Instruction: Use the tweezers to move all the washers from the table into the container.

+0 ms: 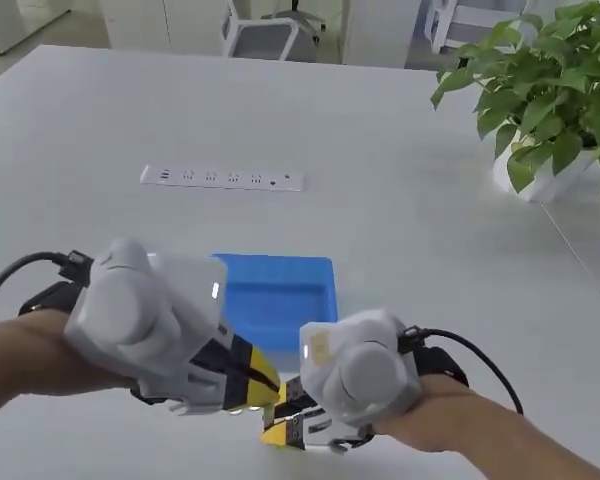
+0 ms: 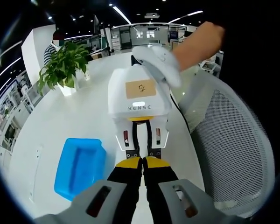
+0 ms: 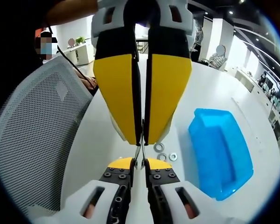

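Note:
My two grippers meet tip to tip over the near edge of the white table (image 1: 400, 200). In the right gripper view, my right gripper (image 3: 139, 162) is shut on thin metal tweezers (image 3: 140, 152). The left gripper's big yellow jaws (image 3: 141, 139) come down from above, closed on the same tweezers. Three small washers (image 3: 162, 157) lie on the table just right of the tips. The blue container (image 3: 219, 154) lies further right. In the head view the left gripper (image 1: 268, 380) and right gripper (image 1: 285, 410) sit just in front of the blue container (image 1: 280, 290).
A white power strip (image 1: 222, 178) lies beyond the container. A potted plant (image 1: 550, 90) stands at the table's far right. A grey mesh chair (image 2: 233, 140) is close behind the near table edge. People sit at desks in the background.

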The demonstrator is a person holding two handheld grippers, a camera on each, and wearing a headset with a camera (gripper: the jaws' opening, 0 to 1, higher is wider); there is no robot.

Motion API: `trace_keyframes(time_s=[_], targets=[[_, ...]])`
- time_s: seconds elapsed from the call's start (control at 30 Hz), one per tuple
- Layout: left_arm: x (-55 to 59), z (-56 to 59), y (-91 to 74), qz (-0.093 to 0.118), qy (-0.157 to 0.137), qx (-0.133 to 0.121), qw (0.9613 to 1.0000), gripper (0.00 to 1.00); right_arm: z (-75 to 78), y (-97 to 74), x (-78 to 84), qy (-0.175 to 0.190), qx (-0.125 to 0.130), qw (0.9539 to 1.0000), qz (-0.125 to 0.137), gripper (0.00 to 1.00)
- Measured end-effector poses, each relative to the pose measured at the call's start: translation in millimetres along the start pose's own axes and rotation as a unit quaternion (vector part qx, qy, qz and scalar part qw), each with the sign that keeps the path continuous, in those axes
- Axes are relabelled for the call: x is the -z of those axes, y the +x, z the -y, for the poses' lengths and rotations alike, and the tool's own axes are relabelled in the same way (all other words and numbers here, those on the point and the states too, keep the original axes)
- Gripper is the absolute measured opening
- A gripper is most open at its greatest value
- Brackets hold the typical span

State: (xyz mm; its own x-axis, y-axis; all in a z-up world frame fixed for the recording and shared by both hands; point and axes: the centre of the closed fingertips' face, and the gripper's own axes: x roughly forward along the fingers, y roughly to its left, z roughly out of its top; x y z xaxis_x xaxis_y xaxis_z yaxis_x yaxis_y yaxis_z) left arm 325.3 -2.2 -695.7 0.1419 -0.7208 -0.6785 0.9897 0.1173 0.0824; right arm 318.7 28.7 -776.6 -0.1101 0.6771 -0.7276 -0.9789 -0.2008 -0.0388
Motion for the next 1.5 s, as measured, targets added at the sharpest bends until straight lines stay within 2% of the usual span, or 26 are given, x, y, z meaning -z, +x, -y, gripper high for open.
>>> trace_keyframes(time_s=[0.2, 0.37, 0.6, 1.03, 1.5], targets=[[3.2, 0.4, 1.8, -0.006, 0.006, 0.002, 1.0000, 0.06, -0.6, 0.2, -0.2, -0.003, -0.001, 1.0000, -0.001, 0.11], [3.6, 1.1, 2.6, 0.000, -0.005, 0.006, 1.0000, 0.06, -0.9, 0.0, 0.0, -0.002, -0.001, 1.0000, 0.000, 0.11], [3.2, 0.9, 2.5, -0.001, -0.003, 0.007, 1.0000, 0.05, 0.3, -1.6, 1.3, -0.003, 0.001, 1.0000, -0.001, 0.12], [-8.4, -11.0, 2.0, 0.006, 0.009, 0.005, 0.9999, 0.05, 9.3, -11.7, 8.6, 0.011, 0.025, 0.9996, 0.003, 0.19], [-13.1, -17.5, 11.7, 0.001, 0.022, 0.013, 0.9997, 0.05, 14.3, -22.9, 22.8, 0.033, 0.050, 0.9982, 0.004, 0.20]])
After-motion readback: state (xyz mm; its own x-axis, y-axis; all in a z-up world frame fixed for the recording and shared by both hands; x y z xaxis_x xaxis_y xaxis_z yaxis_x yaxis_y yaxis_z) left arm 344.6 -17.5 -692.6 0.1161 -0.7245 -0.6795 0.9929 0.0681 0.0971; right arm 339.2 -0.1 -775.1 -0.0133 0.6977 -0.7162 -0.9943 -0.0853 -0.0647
